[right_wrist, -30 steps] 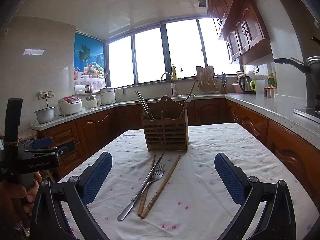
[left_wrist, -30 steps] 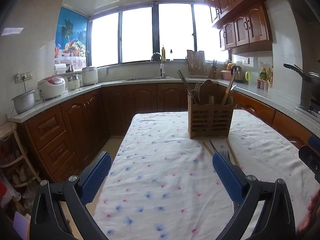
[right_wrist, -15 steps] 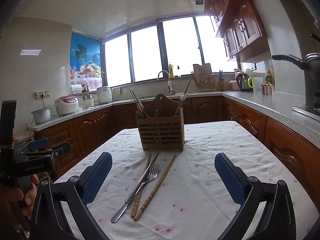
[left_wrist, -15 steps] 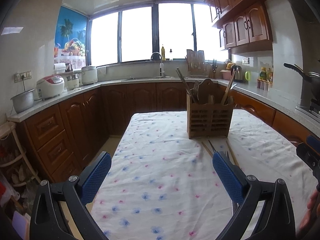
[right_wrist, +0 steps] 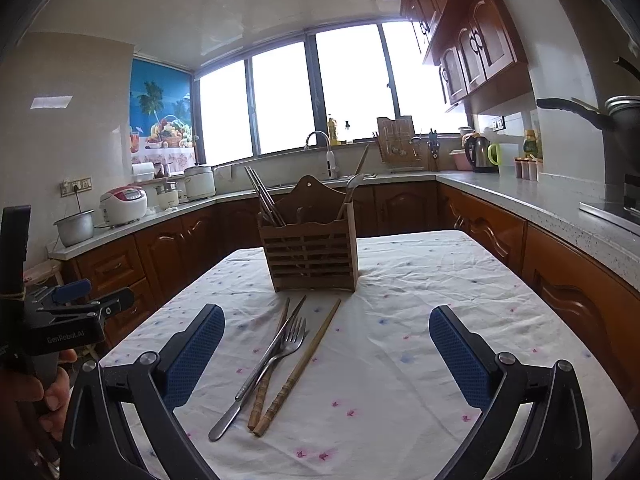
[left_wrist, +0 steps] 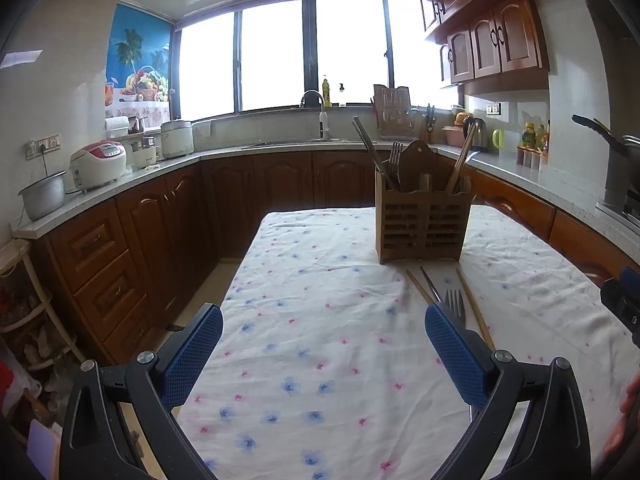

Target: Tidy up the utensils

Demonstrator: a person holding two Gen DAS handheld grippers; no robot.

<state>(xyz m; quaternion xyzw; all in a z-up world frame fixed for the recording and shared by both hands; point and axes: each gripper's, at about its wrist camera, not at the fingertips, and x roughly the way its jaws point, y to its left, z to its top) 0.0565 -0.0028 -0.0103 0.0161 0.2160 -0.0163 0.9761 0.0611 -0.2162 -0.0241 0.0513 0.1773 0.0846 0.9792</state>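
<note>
A wooden utensil holder (right_wrist: 314, 254) stands on the table with chopsticks and a spoon in it; it also shows in the left wrist view (left_wrist: 420, 220). In front of it lie a metal fork (right_wrist: 276, 354), a metal chopstick (right_wrist: 294, 314) and two bamboo chopsticks (right_wrist: 304, 366). The fork (left_wrist: 454, 304) shows partly behind my left gripper's right finger. My right gripper (right_wrist: 326, 350) is open and empty, above the table just short of the utensils. My left gripper (left_wrist: 324, 354) is open and empty, left of them.
The table wears a white floral cloth (right_wrist: 420, 300). Wooden cabinets and a stone counter (left_wrist: 132, 176) wrap around it, with rice cookers (left_wrist: 98, 164), a sink tap (left_wrist: 320, 116) and a kettle (right_wrist: 478, 154). The left gripper's body (right_wrist: 60, 320) shows at the right view's left edge.
Both grippers have drifted slightly, the right one a little lower and closer to the utensils. Both stay open. The utensils have not moved.
</note>
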